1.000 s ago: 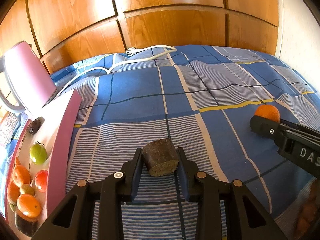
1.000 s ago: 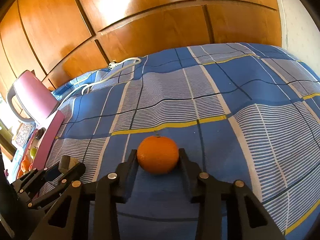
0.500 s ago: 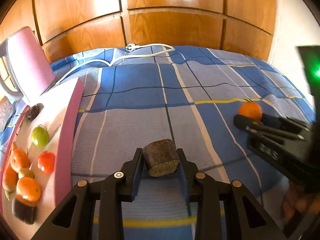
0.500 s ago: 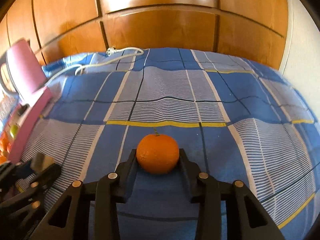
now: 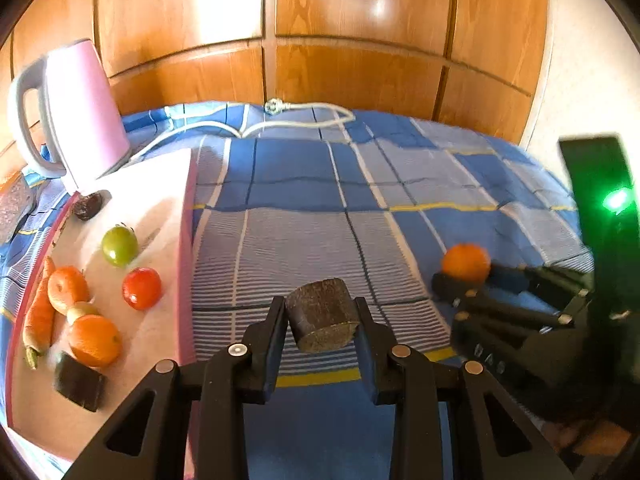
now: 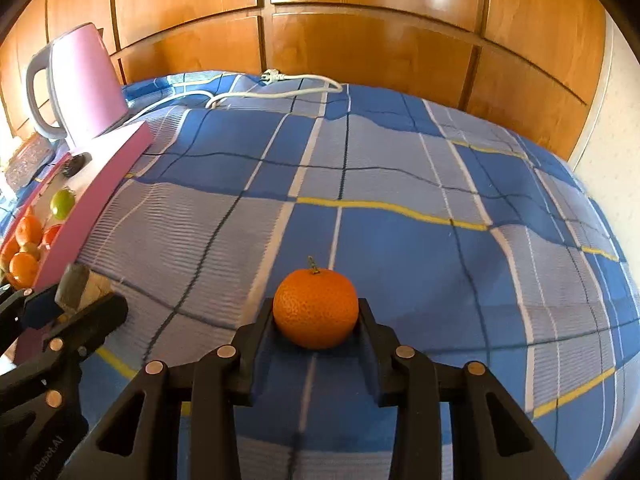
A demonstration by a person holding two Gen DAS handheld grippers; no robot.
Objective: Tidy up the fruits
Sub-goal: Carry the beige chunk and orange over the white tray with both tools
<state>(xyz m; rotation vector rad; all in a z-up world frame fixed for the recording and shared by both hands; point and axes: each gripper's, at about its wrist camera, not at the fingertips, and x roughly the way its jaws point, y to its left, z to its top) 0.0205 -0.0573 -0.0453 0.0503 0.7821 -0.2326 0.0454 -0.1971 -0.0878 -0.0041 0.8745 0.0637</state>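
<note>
My left gripper is shut on a dark brown cut chunk, held above the blue checked bedspread. Just left of it lies a pink tray holding a green fruit, a red tomato, an orange, a carrot and a dark chunk. My right gripper grips a mandarin between its pads, its jaws still closing on it. In the left wrist view the right gripper and mandarin hover at the right.
A pink kettle stands at the tray's far end. A white cable with plug lies along the bed's far edge. Wooden wardrobe doors rise behind the bed. The left gripper shows at the lower left of the right wrist view.
Both grippers have moved left toward the pink tray, carrying the dark chunk and the mandarin. The tray and kettle now look larger and closer.
</note>
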